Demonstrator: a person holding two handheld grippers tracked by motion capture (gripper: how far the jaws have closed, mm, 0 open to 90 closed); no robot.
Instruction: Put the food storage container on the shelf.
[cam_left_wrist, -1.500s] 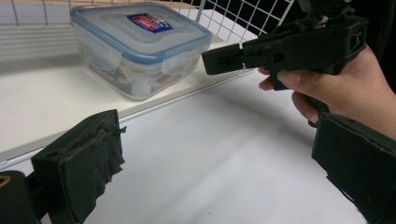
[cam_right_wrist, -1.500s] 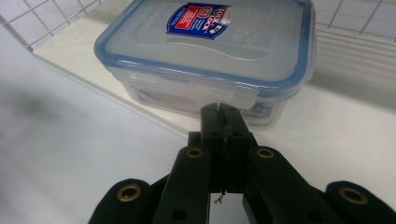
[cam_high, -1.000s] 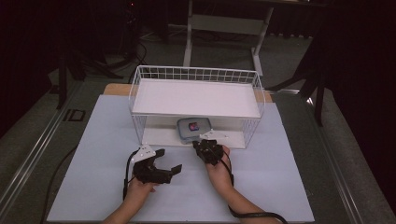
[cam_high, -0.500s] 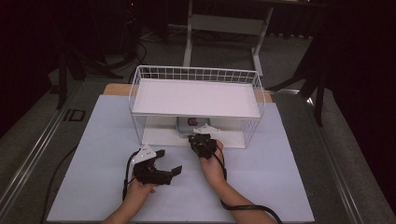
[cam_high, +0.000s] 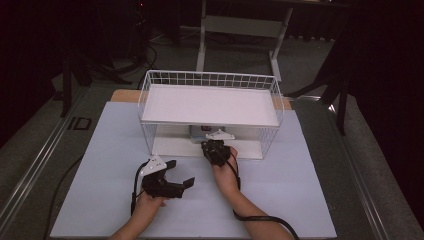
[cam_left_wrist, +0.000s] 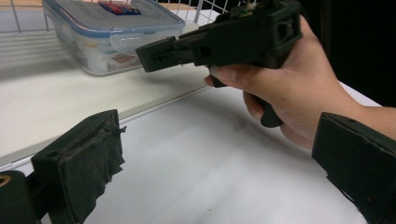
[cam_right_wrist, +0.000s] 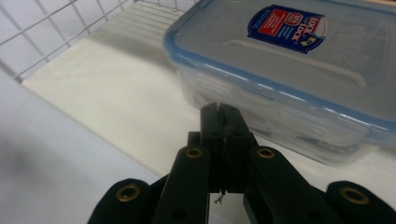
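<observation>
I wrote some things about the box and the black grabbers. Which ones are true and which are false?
1. The clear box has its lid on. True.
2. The box sits on the top shelf of the wire rack. False: it sits on the bottom shelf, under the top one.
3. The right gripper has its jaws shut. True.
4. The left gripper is shut too. False: its jaws stand wide open.
5. The right gripper holds the box up in the air. False: the box rests on the shelf.
</observation>
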